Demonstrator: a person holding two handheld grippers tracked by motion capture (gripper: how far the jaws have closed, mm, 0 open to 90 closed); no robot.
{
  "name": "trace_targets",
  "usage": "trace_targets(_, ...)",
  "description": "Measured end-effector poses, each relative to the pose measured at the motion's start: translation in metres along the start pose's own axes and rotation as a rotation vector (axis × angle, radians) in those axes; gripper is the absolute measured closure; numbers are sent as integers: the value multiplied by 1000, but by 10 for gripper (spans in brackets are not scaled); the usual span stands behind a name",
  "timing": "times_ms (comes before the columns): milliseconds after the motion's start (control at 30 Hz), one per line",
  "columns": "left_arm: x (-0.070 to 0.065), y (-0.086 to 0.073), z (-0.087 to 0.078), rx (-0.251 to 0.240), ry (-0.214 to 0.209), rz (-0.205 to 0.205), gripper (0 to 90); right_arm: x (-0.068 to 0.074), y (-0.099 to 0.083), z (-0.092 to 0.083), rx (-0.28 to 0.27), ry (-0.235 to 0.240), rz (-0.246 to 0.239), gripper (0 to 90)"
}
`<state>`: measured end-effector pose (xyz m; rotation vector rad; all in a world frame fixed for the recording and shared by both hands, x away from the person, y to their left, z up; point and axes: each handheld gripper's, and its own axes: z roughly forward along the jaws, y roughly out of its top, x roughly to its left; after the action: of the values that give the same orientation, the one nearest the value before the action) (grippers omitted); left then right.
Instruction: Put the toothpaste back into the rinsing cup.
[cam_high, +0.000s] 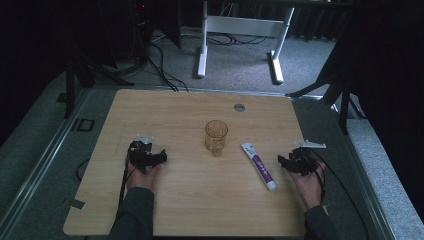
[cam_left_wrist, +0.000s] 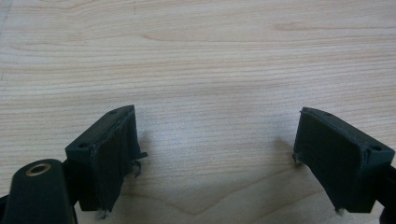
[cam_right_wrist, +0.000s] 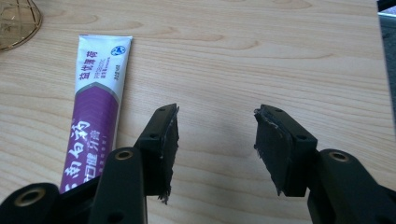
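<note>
An amber glass cup (cam_high: 216, 136) stands upright in the middle of the wooden table (cam_high: 175, 105); its base edge (cam_right_wrist: 16, 23) shows at the top left of the right gripper view. A white and purple toothpaste tube (cam_high: 258, 165) lies flat to the cup's right, and its flat end (cam_right_wrist: 95, 88) points away in the right gripper view. My right gripper (cam_high: 295, 161) rests just right of the tube, open, with bare wood between its jaws (cam_right_wrist: 215, 144). My left gripper (cam_high: 150, 156) sits left of the cup, open over bare wood (cam_left_wrist: 215, 154).
A round grommet (cam_high: 239, 107) sits near the table's far edge. Beyond the table are a white desk frame (cam_high: 240, 40), cables on the grey floor and dark stands at both sides. Bare wood lies between the grippers and the front edge.
</note>
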<state>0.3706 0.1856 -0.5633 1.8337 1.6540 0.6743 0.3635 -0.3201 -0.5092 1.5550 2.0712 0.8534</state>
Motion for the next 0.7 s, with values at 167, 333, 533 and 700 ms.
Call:
trace_targets(167, 0, 0, 0, 0, 2, 0, 138, 7, 2, -5, 19, -56, -67, 521)
trace_targets(333, 0, 0, 0, 0, 2, 0, 139, 15, 5, -8, 37, -69, -69, 506)
trace_targets(533, 0, 0, 0, 0, 3, -1, 139, 21, 12, -16, 32, -38, -65, 508)
trace_targets(700, -1, 0, 0, 0, 6, -5, 139, 26, 18, -21, 42, -49, -103, 559)
